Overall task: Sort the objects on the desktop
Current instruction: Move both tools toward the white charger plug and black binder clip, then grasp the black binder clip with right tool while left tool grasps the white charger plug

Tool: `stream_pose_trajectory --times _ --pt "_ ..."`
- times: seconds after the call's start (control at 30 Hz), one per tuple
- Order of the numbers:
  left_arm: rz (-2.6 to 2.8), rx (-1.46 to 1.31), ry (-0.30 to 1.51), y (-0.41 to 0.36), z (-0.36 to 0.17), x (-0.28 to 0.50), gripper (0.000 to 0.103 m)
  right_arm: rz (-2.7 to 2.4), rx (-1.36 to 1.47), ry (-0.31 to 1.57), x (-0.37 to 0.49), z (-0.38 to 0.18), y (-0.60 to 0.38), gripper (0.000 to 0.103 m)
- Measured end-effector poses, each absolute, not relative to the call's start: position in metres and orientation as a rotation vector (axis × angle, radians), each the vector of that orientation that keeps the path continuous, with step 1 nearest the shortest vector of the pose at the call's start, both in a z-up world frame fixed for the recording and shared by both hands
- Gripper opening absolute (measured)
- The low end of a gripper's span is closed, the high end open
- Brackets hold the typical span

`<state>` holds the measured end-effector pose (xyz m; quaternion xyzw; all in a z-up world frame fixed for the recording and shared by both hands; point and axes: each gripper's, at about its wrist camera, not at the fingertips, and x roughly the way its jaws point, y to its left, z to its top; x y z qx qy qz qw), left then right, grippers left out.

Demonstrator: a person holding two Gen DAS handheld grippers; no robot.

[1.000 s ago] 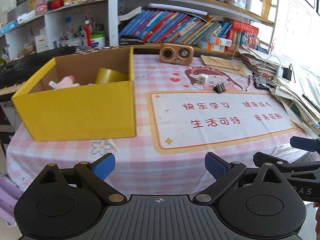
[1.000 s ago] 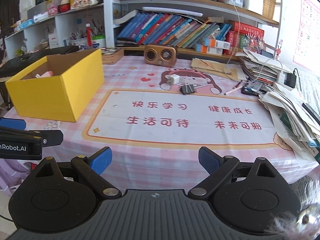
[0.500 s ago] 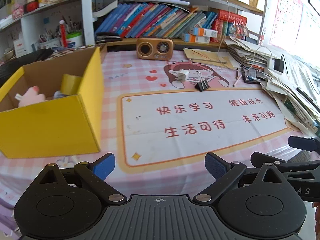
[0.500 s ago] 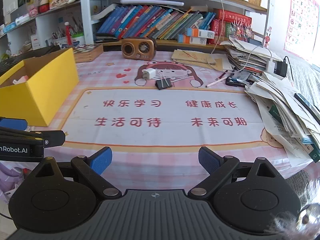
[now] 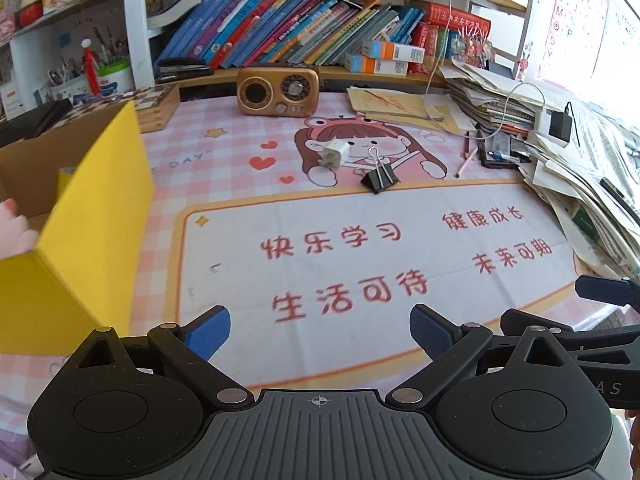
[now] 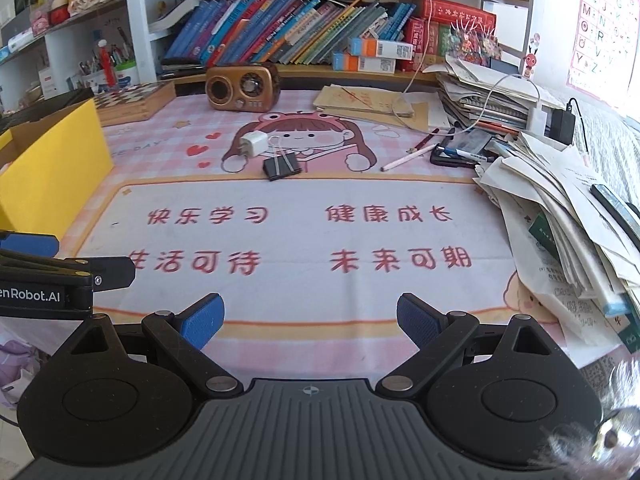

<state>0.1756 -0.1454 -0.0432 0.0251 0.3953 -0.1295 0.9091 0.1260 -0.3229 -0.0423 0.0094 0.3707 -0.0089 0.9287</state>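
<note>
Both grippers, left [image 5: 320, 330] and right [image 6: 310, 318], gape wide, empty; charger [image 6: 253, 145] and clip [image 6: 281, 167] mid-frame, box [image 6: 52, 168] at left edge.

Pink-and-white checked desk mat [image 6: 304, 360] with red characters on a white panel. Yellow box [image 5: 100, 220] at its left edge. Black binder clip [image 6: 281, 167], white charger [image 6: 253, 144], brown radio [image 6: 242, 85].
</note>
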Motion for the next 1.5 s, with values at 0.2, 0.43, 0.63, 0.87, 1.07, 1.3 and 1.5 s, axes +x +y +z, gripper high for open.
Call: stream_pose_trajectory --times 0.2,0.43,0.63,0.87,1.07,1.3,1.5 --pt "-0.245 0.05 0.83 -0.163 -0.045 0.192 0.098 0.008 0.023 0.774 0.146 -0.045 -0.342 0.094" --pt "-0.189 0.046 0.834 -0.171 -0.043 0.211 0.098 0.057 0.03 0.774 0.169 -0.048 -0.355 0.092" --pt "-0.132 0.042 0.82 -0.173 -0.039 0.234 0.098 0.1 0.032 0.764 0.195 -0.051 -0.362 0.091" --pt "-0.069 0.039 0.818 -0.168 -0.039 0.258 0.098 0.147 0.031 0.75 0.231 -0.056 -0.364 0.087" --pt "-0.03 0.038 0.814 -0.167 -0.039 0.278 0.098 0.199 0.014 0.748 0.266 -0.065 -0.356 0.083" --pt "-0.009 0.042 0.815 -0.168 -0.04 0.296 0.098 0.252 -0.001 0.75 0.303 -0.074 -0.347 0.08" --pt "0.004 0.051 0.817 -0.17 -0.041 0.308 0.098 0.281 -0.001 0.763 0.32 -0.082 -0.344 0.075"
